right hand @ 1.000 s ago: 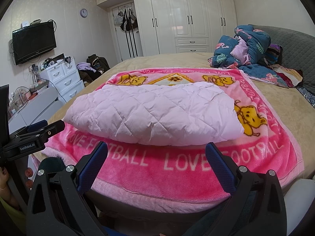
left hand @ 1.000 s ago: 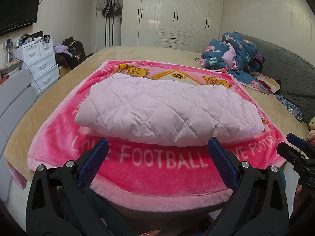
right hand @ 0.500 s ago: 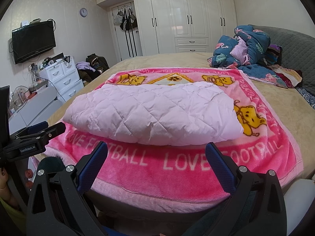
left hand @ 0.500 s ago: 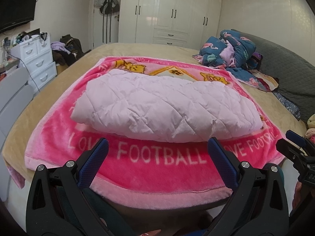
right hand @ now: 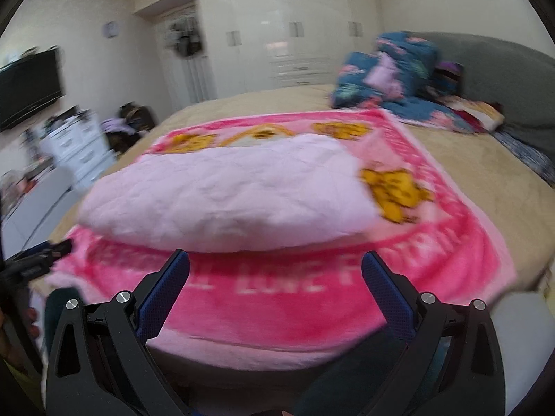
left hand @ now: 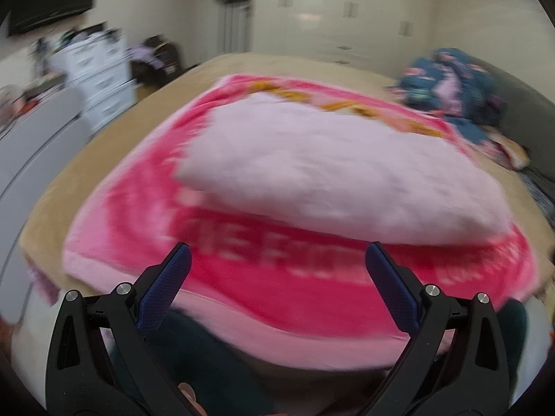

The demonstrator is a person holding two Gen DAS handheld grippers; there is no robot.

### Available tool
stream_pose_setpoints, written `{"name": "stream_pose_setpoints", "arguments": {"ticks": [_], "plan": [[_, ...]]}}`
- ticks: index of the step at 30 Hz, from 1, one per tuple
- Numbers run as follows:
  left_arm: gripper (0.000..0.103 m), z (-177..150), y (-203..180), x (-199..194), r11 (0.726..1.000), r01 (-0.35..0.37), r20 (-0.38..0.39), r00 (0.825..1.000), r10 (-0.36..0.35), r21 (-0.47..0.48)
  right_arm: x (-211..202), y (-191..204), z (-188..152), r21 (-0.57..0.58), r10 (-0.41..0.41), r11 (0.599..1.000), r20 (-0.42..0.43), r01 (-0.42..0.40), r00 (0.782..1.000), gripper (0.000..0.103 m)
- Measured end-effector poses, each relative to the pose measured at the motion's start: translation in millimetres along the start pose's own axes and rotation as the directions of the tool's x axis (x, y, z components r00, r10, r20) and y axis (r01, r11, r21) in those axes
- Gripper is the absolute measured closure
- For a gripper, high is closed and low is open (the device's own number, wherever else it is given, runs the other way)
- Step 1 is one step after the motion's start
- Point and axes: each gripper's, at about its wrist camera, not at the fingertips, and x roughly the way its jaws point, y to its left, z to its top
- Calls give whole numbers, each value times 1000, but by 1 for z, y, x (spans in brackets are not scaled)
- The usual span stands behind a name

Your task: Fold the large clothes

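The pale pink quilted garment is seen lying folded into a puffy bundle in the middle of the pink blanket, which is spread flat over the bed, so a clean, soft surface is given for the folding. The bundle's near edge is set just behind the blanket's white lettering, within easy reach from the foot of the bed. The left hand-held gripper is held wide, nothing between its blue pads, and is aimed at the bundle's near edge; the right hand-held gripper is likewise spread wide and empty, pointed at the same edge from further along it. Both are kept short of the fabric, apparently so a grasp on each end can be lined up. Beyond the blanket's far right corner a heap of blue patterned bedding is left well apart. Compared with half a second ago, both views are now smeared by motion, and the bundle is seen larger and nearer the fingers, so an approach toward it is judged to be under way; the jaws' spread is unchanged.
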Motion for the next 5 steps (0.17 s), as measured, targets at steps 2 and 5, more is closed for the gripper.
{"name": "stream_pose_setpoints", "arguments": {"ticks": [2, 5], "plan": [[9, 14, 42, 18, 993, -99, -14, 995, 99, -66, 7, -39, -4, 54, -112, 992, -12, 113, 994, 4], [9, 33, 102, 39, 965, -222, -26, 975, 221, -140, 17, -129, -22, 176, -323, 928, -62, 329, 944, 4]]}}
